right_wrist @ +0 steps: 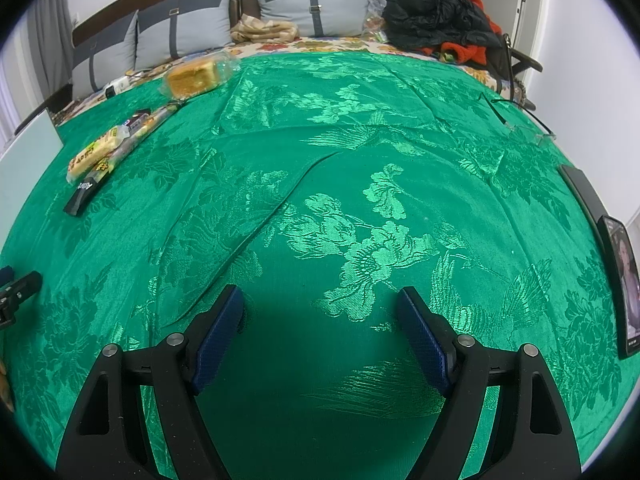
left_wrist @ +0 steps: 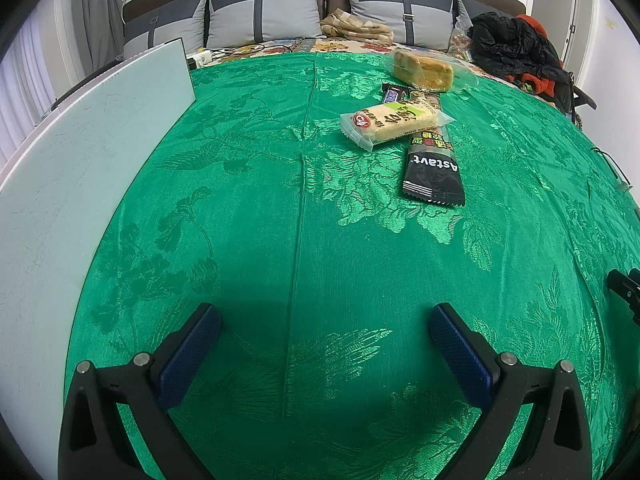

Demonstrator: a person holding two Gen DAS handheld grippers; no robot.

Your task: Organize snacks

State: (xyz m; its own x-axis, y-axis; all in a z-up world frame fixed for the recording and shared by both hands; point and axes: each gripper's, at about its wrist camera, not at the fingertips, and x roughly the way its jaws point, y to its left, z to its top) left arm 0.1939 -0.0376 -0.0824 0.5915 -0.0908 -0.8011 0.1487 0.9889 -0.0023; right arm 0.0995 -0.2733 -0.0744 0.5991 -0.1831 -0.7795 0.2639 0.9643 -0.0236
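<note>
Both claws gape empty over the green cloth [left_wrist: 280,240]; the snack pile [left_wrist: 404,120] lies ahead, closer to the left gripper [left_wrist: 325,322] than the right gripper [right_wrist: 320,304].

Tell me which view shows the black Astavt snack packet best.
The left wrist view: the black Astavt packet lies near centre, its label readable, partly under the pale rice-cracker packet. The right wrist view shows it small and distorted at the left edge, mostly covered.
</note>
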